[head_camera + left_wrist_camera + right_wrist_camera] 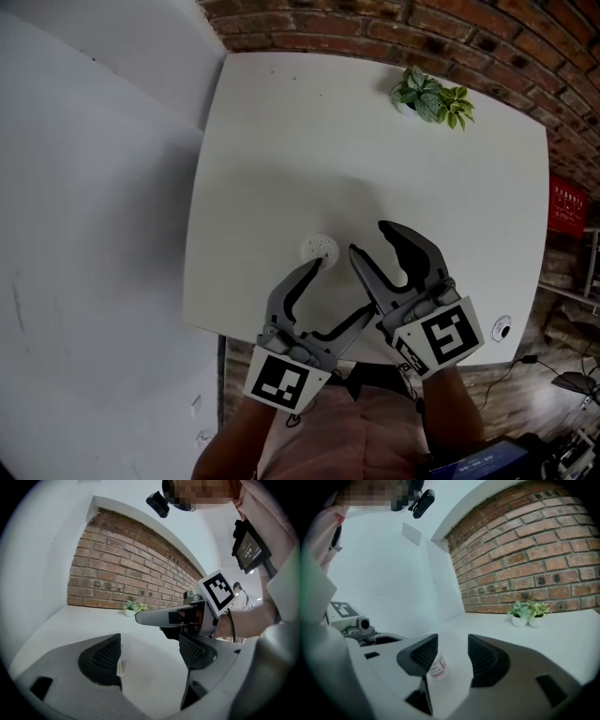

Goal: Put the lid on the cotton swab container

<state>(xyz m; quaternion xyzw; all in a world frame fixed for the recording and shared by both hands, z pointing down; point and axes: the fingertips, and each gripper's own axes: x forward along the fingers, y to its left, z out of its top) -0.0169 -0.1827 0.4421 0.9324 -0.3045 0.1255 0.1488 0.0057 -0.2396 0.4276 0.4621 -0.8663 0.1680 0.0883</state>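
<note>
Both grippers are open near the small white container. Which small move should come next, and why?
Probably draw both grippers back from the cotton swab container. The left gripper and right gripper stand open and grip nothing, the container stands upright on the table, and no loose lid shows beside it, so it seems already closed.

Two small potted plants far beyond the right tongs, at the far edge of a white table, close to a brick wall.

The right tool gapes before the cotton swab container.
</note>
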